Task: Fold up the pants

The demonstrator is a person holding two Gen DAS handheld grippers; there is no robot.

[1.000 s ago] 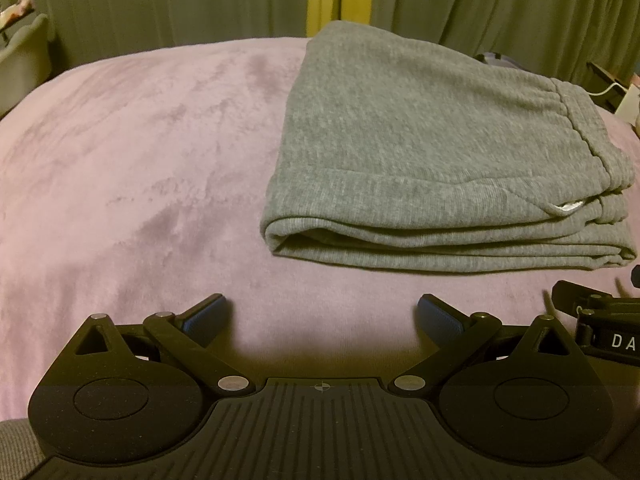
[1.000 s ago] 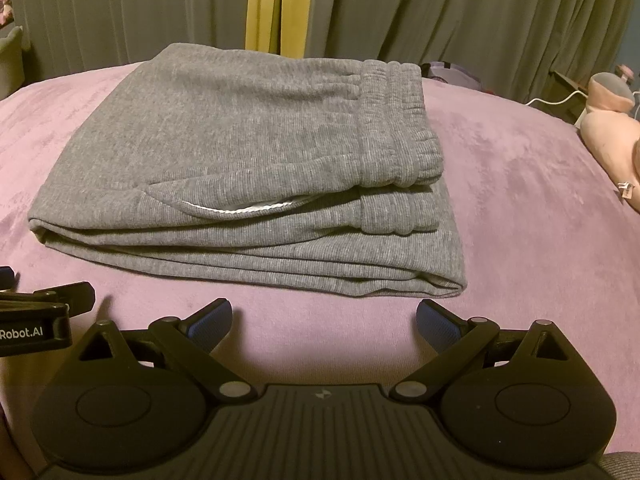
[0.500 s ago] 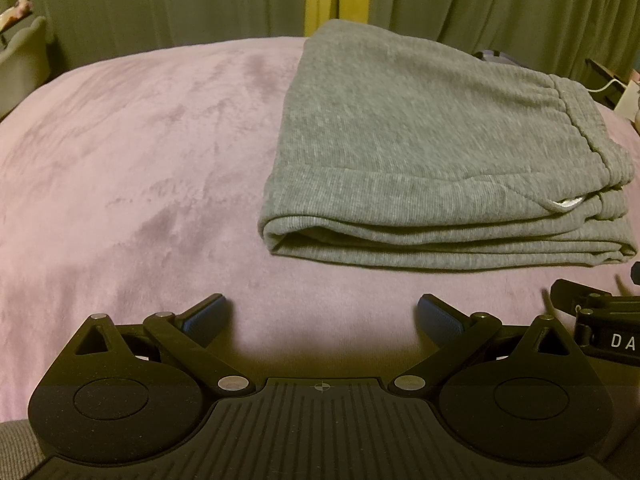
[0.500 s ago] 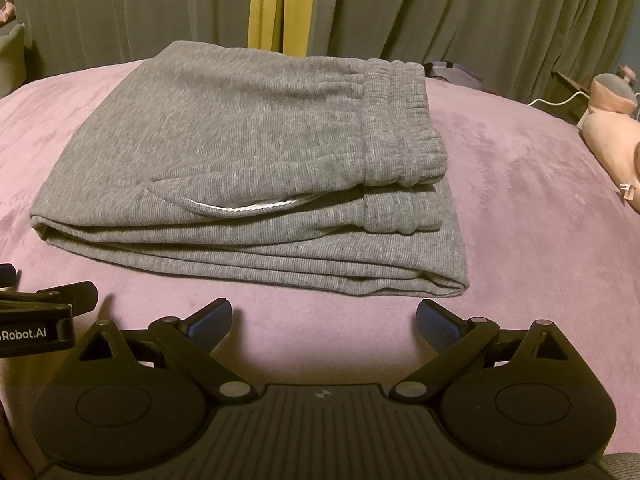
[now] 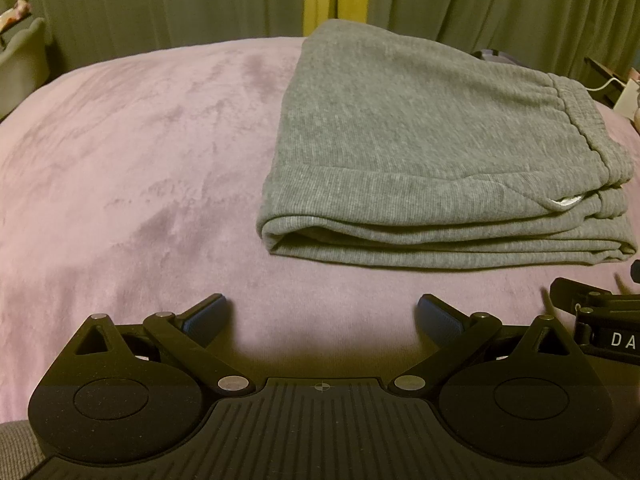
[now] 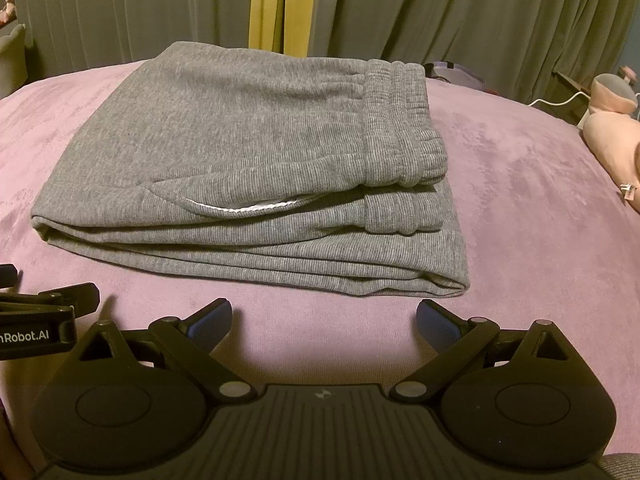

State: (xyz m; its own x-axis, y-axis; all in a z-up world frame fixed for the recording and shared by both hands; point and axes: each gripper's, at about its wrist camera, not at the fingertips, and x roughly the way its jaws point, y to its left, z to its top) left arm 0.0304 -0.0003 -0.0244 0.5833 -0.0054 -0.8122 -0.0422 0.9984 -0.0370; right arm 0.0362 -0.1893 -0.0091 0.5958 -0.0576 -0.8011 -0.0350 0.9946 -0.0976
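— While both stand spread and empty, where are the folded grey knit sweatpants (image 6: pixel 256 176)?
— On the mauve plush bed cover (image 5: pixel 132 168); ahead and right of the left gripper (image 5: pixel 322 312); just ahead of the right gripper (image 6: pixel 324 318), untouched.

Before me, a mauve-blanketed bed (image 5: pixel 120 160), grey-green curtains (image 6: pixel 440 12) with a yellow gap behind, dim warm light.

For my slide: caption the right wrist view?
Open right gripper before folded grey pants on a pink blanket.
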